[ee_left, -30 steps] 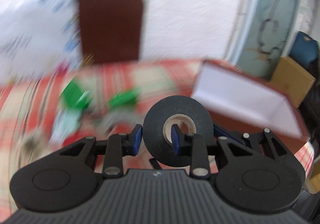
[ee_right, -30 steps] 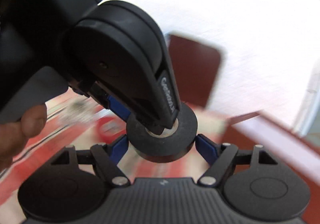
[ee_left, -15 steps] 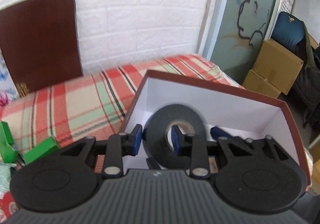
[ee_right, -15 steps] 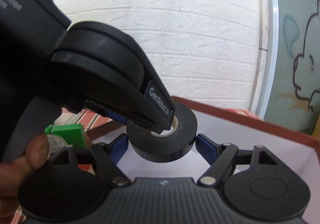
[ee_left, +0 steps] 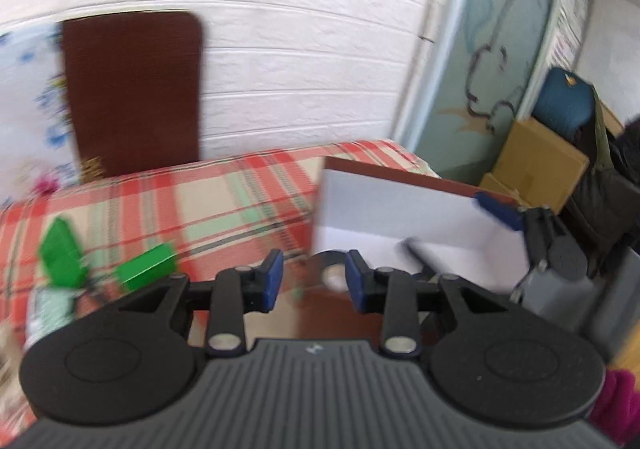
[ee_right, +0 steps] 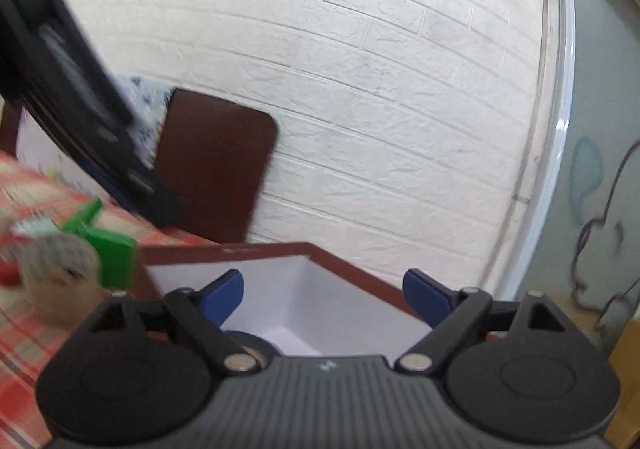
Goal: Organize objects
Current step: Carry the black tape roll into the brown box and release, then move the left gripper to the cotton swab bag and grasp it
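A black tape roll lies in the white-lined brown box, just under my right gripper, which is open and empty above the box. In the left wrist view the roll shows blurred and faint between the fingertips of my left gripper, which is open and holds nothing. The box lies ahead and right of the left gripper. The right gripper's blue finger shows over the box's far rim.
The table has a red plaid cloth. Green boxes and other blurred items lie at the left. A dark brown chair back stands against the white brick wall. Cardboard boxes sit off the table's right.
Both grippers have let go of the tape roll, which now lies in the box. The left gripper has pulled back to the left; the right gripper has opened wider.
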